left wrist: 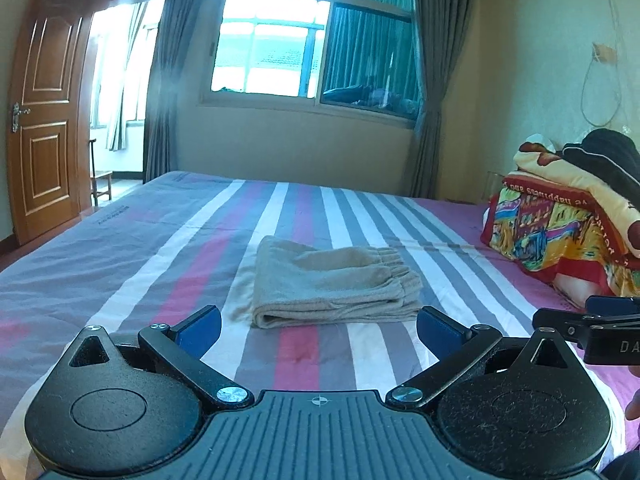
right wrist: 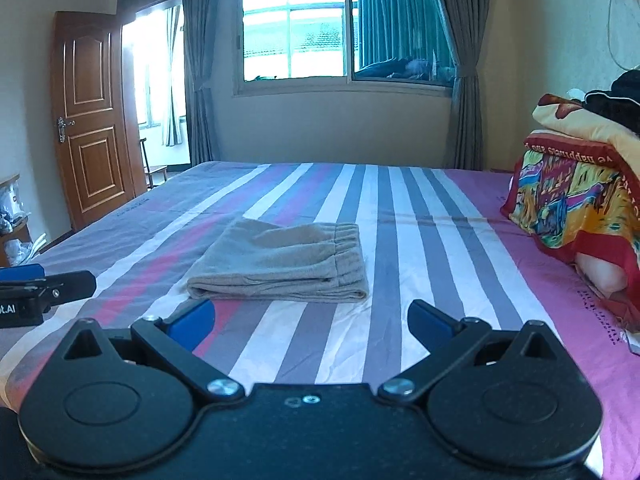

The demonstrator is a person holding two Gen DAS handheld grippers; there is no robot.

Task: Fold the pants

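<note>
The pants (left wrist: 334, 282) lie folded into a compact beige bundle on the bed (left wrist: 120, 248), roughly midway across the striped sheet and nearer the edge where the grippers are than the far edge under the window (left wrist: 276, 36). The elastic waistband sits at the bundle's right end, its gathered ribbing plain in the right wrist view, and the folded layers show as stacked edges along the near side. The left gripper (left wrist: 319, 330) is released, its two blue-padded fingers spread wide apart with nothing between them, and it hangs just short of the near side of the pants without touching them. The right gripper (right wrist: 311, 322) is likewise released and empty, fingers splayed, apart from the bundle, which sits slightly to its left. Each gripper shows at the edge of the other's view: the right one at the right border of the left wrist view, the left one at the left border of the right wrist view. At the right edge of the bed, well apart from the pants, a stack of bright patterned bedding (right wrist: 576, 200) is piled with dark clothing (left wrist: 608, 156) on top. Grey curtains (right wrist: 460, 60) frame the window, and a brown wooden door (right wrist: 94, 116) stands open beyond the bed's far left corner.
</note>
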